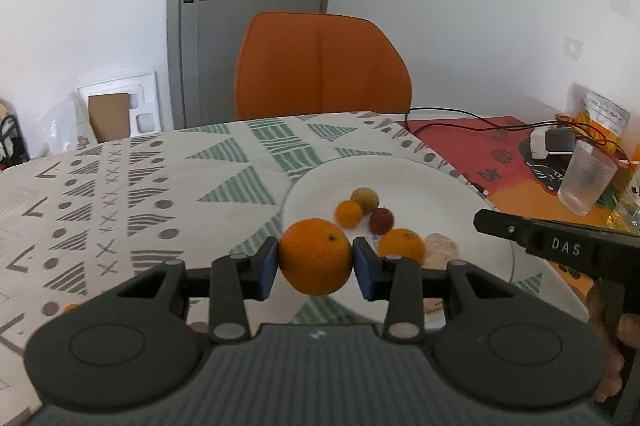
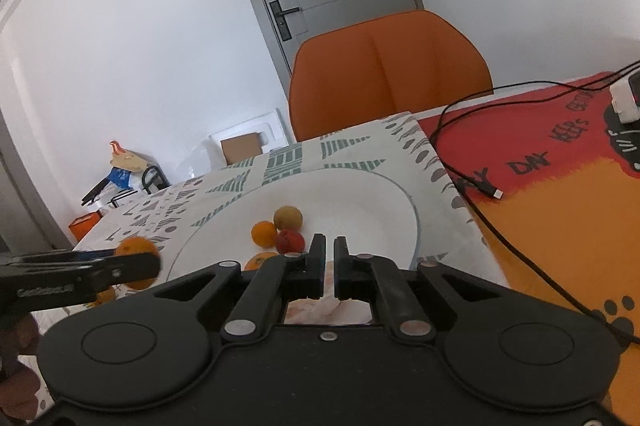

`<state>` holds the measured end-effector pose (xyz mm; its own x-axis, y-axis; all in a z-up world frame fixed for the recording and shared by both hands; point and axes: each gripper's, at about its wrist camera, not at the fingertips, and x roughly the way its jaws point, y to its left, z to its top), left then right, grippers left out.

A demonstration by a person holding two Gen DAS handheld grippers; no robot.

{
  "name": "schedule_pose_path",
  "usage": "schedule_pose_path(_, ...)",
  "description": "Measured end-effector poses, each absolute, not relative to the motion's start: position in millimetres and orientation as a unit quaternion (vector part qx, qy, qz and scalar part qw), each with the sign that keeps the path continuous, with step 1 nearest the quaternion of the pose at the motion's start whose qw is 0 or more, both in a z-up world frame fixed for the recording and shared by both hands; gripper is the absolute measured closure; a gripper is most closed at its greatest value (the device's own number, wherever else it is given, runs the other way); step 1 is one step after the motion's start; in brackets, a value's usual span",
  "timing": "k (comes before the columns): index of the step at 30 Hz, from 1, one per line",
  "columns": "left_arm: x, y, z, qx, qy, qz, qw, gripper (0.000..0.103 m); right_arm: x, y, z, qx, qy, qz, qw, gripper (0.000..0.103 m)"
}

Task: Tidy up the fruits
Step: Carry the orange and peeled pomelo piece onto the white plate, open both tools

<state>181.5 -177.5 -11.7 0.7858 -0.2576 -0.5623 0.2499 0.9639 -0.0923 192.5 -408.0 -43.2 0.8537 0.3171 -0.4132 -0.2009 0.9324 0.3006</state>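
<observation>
My left gripper (image 1: 315, 258) is shut on a large orange (image 1: 315, 256) and holds it above the near left rim of a white plate (image 1: 408, 182). On the plate lie a small orange (image 1: 349, 213), a yellowish fruit (image 1: 365, 199), a dark red fruit (image 1: 381, 221), another orange (image 1: 401, 245) and a pale peeled fruit (image 1: 441, 249). My right gripper (image 2: 328, 250) is shut and empty, low over the plate's (image 2: 360, 194) near side. The held orange (image 2: 136, 250) shows at the left in the right wrist view.
The table has a patterned cloth (image 1: 120, 194) and a red-orange mat (image 2: 560, 194) on the right. A black cable (image 2: 472, 178), a clear cup (image 1: 586, 182) and a charger (image 1: 548, 142) lie on the mat. An orange chair (image 1: 320, 66) stands behind the table.
</observation>
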Motion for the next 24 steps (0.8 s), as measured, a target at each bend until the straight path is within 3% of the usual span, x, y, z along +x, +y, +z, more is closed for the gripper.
schedule_pose_path(4,187,-186,-14,-0.001,0.304,-0.139,0.942,0.064,190,-408,-42,0.126,0.235,0.138,0.954,0.093)
schedule_pose_path(11,181,-189,2,0.003,0.27,-0.134,0.954,0.06,189,-405,-42,0.125,0.236,0.142,0.953,0.072)
schedule_pose_path(16,174,-179,5,0.005,0.274,-0.116,0.955,0.042,190,-402,-43,0.123,0.24,0.144,0.952,0.07)
schedule_pose_path(18,171,-172,6,0.005,0.274,-0.107,0.956,0.035,190,-402,-43,0.123,0.237,0.142,0.953,0.055)
schedule_pose_path(20,167,-165,8,0.006,0.278,-0.091,0.956,0.022,188,-400,-41,0.125,0.235,0.149,0.953,0.04)
schedule_pose_path(21,165,-161,9,0.006,0.279,-0.083,0.957,0.016,187,-399,-39,0.123,0.232,0.151,0.953,0.036)
schedule_pose_path(23,163,-151,11,0.003,0.278,-0.072,0.958,0.014,183,-393,-34,0.113,0.227,0.154,0.955,0.035)
schedule_pose_path(24,162,-146,12,0.0,0.279,-0.067,0.958,0.013,182,-390,-31,0.108,0.225,0.156,0.956,0.029)
